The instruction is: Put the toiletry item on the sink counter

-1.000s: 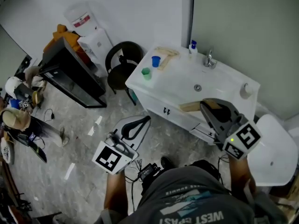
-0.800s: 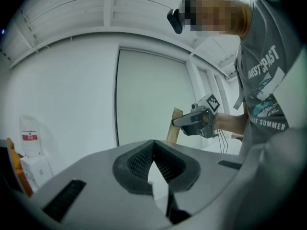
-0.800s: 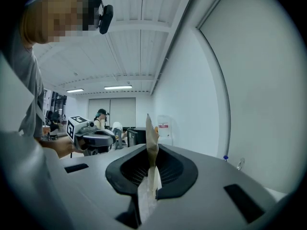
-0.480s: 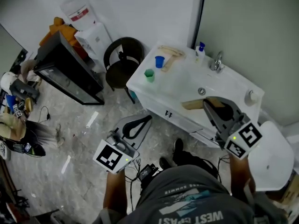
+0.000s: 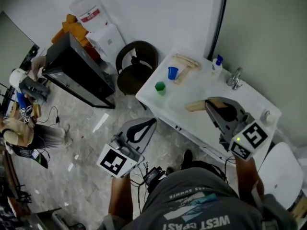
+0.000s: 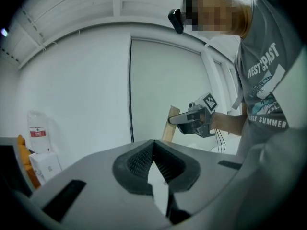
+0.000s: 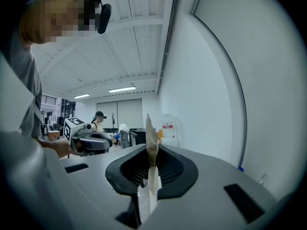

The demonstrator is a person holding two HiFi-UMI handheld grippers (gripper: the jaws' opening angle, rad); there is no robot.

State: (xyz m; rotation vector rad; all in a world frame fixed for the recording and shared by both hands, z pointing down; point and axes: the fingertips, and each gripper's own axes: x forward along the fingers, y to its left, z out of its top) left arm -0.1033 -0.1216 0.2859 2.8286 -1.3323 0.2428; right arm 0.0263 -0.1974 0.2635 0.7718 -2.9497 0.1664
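Entry, as I see it from my station:
- My right gripper (image 7: 149, 176): jaws closed on a flat tan item (image 7: 150, 143), edge-on and upright, its top jagged.
- Left of the item: the left gripper (image 7: 88, 140), held in a hand (image 7: 56, 147).
- Beyond the item, far off: a person in a cap (image 7: 99, 121) and ceiling light strips (image 7: 122, 89).
- Just right of the item: a red-labelled water jug (image 7: 168, 127).
- Far right of the item, low: a small blue cap (image 7: 240, 168).

Tan item (image 5: 196, 107), blue cup (image 5: 172, 73), grn cup (image 5: 160, 86)
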